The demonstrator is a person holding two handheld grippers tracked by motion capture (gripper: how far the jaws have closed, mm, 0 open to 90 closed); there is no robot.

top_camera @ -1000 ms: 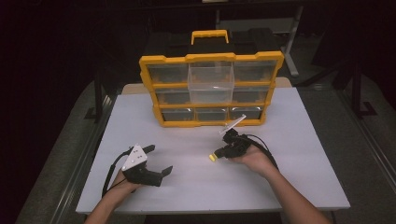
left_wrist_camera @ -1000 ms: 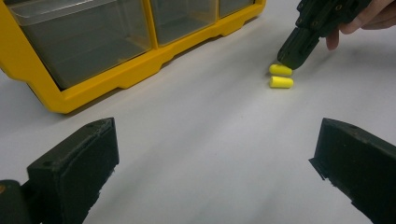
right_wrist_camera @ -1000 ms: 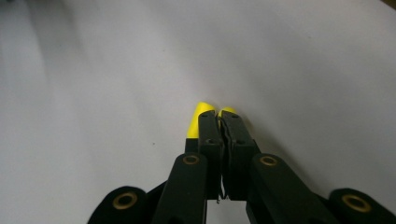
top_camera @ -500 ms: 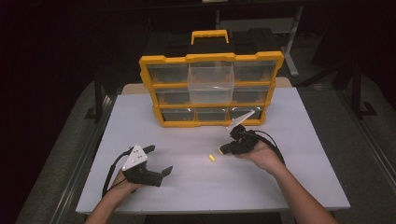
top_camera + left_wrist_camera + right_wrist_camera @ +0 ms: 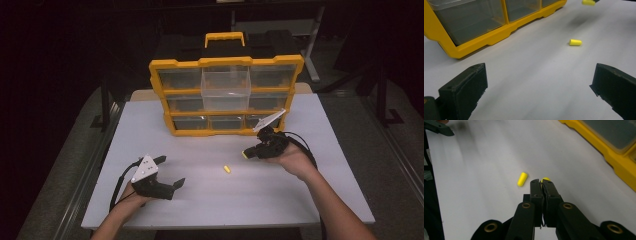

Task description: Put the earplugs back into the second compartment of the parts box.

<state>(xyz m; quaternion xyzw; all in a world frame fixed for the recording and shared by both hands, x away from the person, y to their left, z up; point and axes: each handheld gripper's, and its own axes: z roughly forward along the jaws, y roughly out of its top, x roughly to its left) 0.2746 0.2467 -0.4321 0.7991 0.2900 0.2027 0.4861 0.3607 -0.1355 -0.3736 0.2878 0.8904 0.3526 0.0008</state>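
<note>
You had the right gripper up off the tabletop now, lifted and drawn toward the yellow organiser compared with a second ago, when it sat low beside the loose plugs. Its jaws were pinched nearly together on a yellow earplug, just a sliver of it peeking past the tips, so the pick looked good, though the grip was hard to judge from so little showing. That left the carry and the drop into a bin.

A second earplug lay alone on the bare tabletop, between your two hands and well apart from the organiser. Your left gripper rested near the front edge, jaws spread wide with nothing between them, in the same spot as before.

The clear drawer in the organiser's middle column stood pulled out toward you, the likely target. Nothing lay in the path to it; only the organiser's yellow frame stood close by your right hand.
</note>
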